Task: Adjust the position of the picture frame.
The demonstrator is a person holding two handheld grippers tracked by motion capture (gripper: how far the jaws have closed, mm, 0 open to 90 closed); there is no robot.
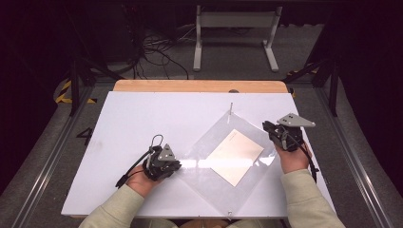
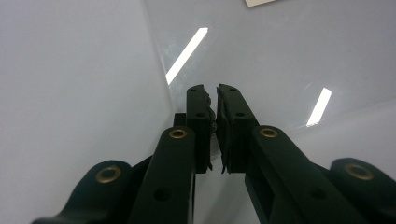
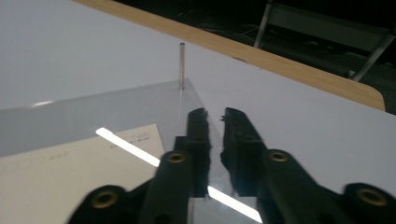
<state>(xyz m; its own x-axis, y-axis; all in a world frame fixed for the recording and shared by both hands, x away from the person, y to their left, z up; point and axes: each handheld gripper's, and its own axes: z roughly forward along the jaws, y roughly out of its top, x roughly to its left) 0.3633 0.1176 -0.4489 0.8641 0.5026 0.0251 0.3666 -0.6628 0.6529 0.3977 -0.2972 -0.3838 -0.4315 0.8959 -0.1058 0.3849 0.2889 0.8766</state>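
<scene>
Pinching the clear sheet [image 1: 223,156] at its nine o'clock corner, the left gripper [image 2: 212,93] has its jaws nearly together; the right gripper [image 3: 214,116] clamps the three o'clock edge likewise. Under the sheet lies a cream card [image 1: 236,156], at the white desk's [image 1: 142,118] centre.

One white table [image 1: 142,118], one clear plastic sheet [image 1: 209,178] at centre frame, one beige card [image 1: 236,156] under it, two small metal pins [image 1: 231,109], two handheld grippers, lower left [image 1: 175,166] and right [image 1: 267,127], two hands.
</scene>
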